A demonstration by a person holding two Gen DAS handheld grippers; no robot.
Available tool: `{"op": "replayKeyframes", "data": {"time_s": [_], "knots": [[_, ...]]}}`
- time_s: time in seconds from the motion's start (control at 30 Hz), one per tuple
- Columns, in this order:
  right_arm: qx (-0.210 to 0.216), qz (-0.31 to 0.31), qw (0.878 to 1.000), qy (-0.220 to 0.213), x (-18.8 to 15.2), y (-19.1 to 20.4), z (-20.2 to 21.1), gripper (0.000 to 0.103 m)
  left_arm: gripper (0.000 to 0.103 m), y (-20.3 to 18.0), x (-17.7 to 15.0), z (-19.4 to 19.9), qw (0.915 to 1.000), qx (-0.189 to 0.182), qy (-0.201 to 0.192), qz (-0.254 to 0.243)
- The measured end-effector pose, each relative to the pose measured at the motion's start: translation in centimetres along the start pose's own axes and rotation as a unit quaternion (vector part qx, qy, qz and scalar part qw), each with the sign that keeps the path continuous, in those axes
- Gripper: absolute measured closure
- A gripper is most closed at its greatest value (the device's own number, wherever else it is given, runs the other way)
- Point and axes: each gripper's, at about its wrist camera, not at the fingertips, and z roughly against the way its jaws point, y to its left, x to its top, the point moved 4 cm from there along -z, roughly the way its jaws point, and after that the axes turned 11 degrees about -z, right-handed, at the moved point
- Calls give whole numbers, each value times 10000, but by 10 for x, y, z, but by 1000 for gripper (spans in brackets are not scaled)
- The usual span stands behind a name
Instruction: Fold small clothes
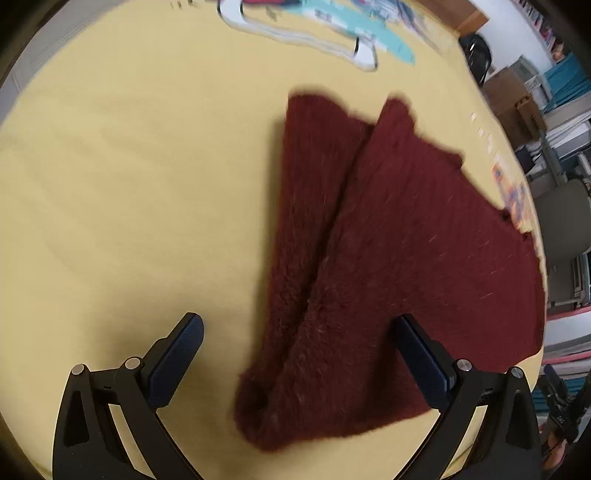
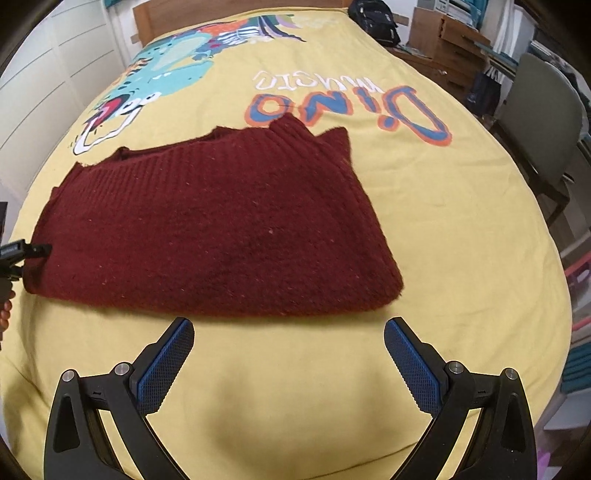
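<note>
sweater (image 2: 214,229) folded, long axis L-R | L grip (image 1: 299,354) wide | R grip (image 2: 288,354) wide, empty

This looks like a child's bedroom in a home: a bed with a wooden headboard (image 2: 147,14) wears a yellow dinosaur-print bedspread (image 2: 461,206). Beside it stand a grey-green chair (image 2: 535,110), a black backpack (image 2: 373,18) and what seem to be crowded storage shelves (image 1: 565,122).
</note>
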Motion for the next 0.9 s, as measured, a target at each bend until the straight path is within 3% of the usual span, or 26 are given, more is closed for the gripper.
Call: {"op": "replayKeyframes", "data": {"time_s": [0.27,0.37,0.4,0.43,0.63,0.9], "knots": [[37,-92,9999,36,-4,-5,-3,0,1,-10,-2,-7,9995,97,-67,-278],[101,-117,9999,31,-4,-3,-2,0,25,-23,-2,-4,9992,-19,-114,-387],[114,-122,9999,38,-4,-3,-2,0,47,-28,-4,-2,9990,-159,-126,-390],[125,-121,9998,46,-4,-3,-2,0,58,-32,-4,0,9988,-309,-121,-352],[247,-161,9996,-38,-1,-3,7,0,78,-49,-2,11,9985,-103,-166,-509],[392,-311,9985,-213,9,-20,21,0,81,-90,5,48,9981,-171,-186,-569]]}}
